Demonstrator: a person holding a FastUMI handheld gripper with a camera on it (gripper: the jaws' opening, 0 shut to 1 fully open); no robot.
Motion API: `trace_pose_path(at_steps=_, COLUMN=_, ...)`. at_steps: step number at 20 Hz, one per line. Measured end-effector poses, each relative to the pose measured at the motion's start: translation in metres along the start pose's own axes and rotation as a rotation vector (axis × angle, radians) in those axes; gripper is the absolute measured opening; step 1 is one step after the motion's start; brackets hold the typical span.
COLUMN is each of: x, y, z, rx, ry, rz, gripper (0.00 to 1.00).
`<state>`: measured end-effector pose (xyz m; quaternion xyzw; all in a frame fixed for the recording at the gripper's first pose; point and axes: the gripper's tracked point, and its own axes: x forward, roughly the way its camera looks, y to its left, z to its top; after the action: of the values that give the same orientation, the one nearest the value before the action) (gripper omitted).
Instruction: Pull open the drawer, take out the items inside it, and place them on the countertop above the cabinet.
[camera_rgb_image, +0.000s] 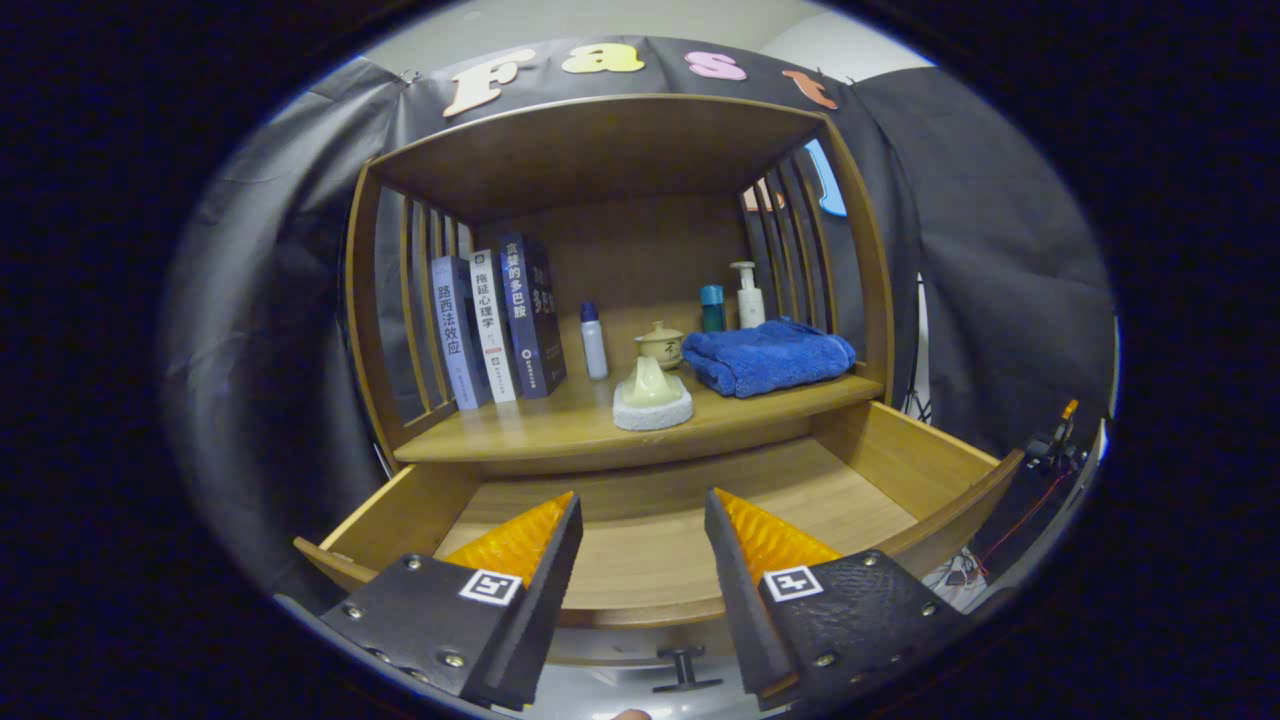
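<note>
Claw: gripper (642, 520) spread wide, fingers apart and holding nothing, poised over the open drawer
Hidden: near corners of the drawer floor lie behind the two fingers; the front panel is partly covered by them
Hard to make out: small dark clutter beyond the drawer's right corner, too small to tell
Drawer (880, 450): pulled out under the countertop; the wooden floor in sight between and beyond the fingers is bare
Handle (686, 668): dark knob on the drawer front, just below the gap between the fingers
Countertop (520, 425): wooden shelf surface above the drawer, inside a slatted cabinet
Pale pieces: a cream-coloured cone-shaped piece (651, 384) sits on a white round pad (652, 412) near the front edge; a small lidded pot (661, 344) stands just behind it
Books (495, 325): upright in a row at the left
Blue towel (768, 356): folded, at the right
Bottles: white bottle with blue cap (593, 340) beside the books; teal bottle (712, 307) and pump bottle (747, 295) behind the towel
</note>
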<state>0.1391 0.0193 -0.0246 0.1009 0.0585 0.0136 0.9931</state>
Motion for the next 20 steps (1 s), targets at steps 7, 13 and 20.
trace_pose_path(at_steps=7, x=0.0044, y=-0.0057, z=-0.0102, rx=-0.047, ry=0.010, rz=-0.011, gripper=0.73)
trace_pose_path(at_steps=13, x=0.0023, y=-0.0032, z=-0.0074, rx=-0.092, ry=-0.057, rz=0.016, gripper=0.74)
trace_pose_path(at_steps=20, x=-0.0004, y=-0.0048, z=-0.0077, rx=-0.101, ry=-0.096, rz=0.011, gripper=0.74)
